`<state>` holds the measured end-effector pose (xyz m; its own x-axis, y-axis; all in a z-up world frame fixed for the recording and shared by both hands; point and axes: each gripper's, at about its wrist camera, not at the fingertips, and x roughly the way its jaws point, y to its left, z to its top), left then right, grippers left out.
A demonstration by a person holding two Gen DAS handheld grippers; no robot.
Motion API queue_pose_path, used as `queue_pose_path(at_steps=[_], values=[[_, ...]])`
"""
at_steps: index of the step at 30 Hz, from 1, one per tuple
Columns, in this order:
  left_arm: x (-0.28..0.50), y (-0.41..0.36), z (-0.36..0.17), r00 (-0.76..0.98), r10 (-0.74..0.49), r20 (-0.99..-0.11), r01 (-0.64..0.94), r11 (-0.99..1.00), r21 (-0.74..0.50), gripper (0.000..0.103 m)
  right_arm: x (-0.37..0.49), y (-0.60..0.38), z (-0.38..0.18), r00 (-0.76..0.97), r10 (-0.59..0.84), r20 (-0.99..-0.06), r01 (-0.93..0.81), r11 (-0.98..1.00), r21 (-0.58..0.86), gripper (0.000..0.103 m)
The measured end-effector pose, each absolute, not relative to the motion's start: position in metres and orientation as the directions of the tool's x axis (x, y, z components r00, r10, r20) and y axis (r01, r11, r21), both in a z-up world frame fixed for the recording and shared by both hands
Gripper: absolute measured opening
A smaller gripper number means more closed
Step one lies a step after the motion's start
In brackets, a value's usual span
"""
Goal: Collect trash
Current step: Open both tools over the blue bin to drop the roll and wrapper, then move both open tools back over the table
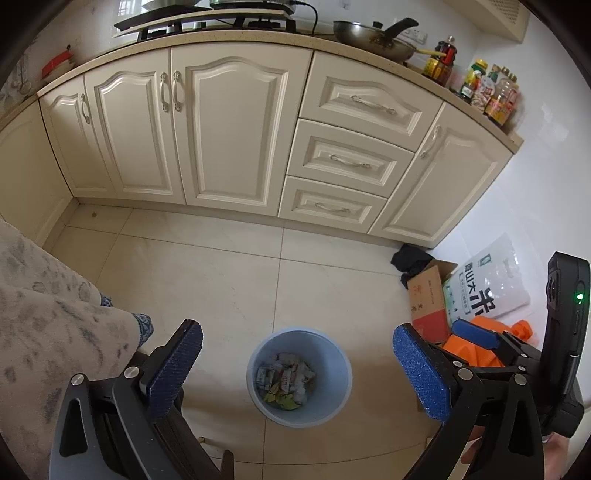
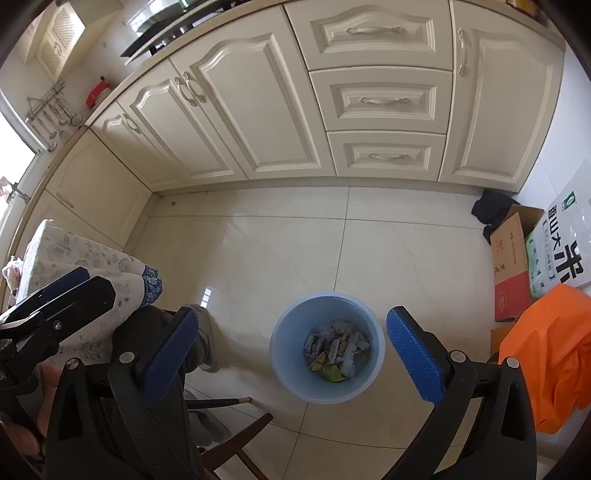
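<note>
Bin (image 1: 299, 376) sits on the floor (image 1: 221, 266) straight ahead of and below both tools, framed between the fingers in each wrist view. Light blue, round, upright, standing clear of the cabinets (image 1: 236, 129).

Trash (image 1: 286, 382) is already inside: crumpled wrappers and small cartons piled at the bottom, well below the rim. Same pile in right wrist view (image 2: 336, 349).

Left tool (image 1: 299, 369): jaws spread wide, blue pads (image 1: 177, 369) facing each other, nothing between them. Hovering above bin, not touching it.

Right tool (image 2: 291, 354): jaws also spread wide, nothing pinched. Bin (image 2: 327, 347) is slightly right of its centre line. Right tool's pad also shows at the right edge of the left view (image 1: 476, 334), so the two tools are side by side, close.

Right of the tools, along the wall: cardboard box (image 2: 511, 269), white rice bag (image 2: 565, 243) leaning against the wall, orange item (image 2: 561, 358) nearest the right tool, dark cloth (image 2: 493, 208) in the corner by the cabinet base.

Left of the tools: patterned cloth (image 1: 55, 325) w/ blue trim. A dark wooden leg (image 2: 236, 446) shows under the right tool, near its left finger.

Ahead and up in left view: tabletop (image 1: 369, 51) w/ wok (image 1: 373, 37), stove (image 1: 207, 18), sauce bottles (image 1: 480, 88).
</note>
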<state>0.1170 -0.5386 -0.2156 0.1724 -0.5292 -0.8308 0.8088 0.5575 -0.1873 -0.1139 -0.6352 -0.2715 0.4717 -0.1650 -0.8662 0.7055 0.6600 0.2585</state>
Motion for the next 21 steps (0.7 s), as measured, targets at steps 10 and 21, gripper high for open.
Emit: queue_pose_path(at_steps=[10, 21], values=[[0.109, -0.446, -0.154, 0.320, -0.568, -0.758, 0.762, 0.630, -0.150, 0.102, -0.080, -0.614, -0.227, 0.544, -0.195, -0.816, 0.655, 0.707, 0.268, 0.103], [0.102, -0.284, -0.073, 0.611, -0.524, -0.594, 0.587, 0.803, -0.105, 0.102, 0.021, -0.522, -0.129, 0.740, -0.128, -0.661, 0.415, 0.860, 0.298, 0.103]])
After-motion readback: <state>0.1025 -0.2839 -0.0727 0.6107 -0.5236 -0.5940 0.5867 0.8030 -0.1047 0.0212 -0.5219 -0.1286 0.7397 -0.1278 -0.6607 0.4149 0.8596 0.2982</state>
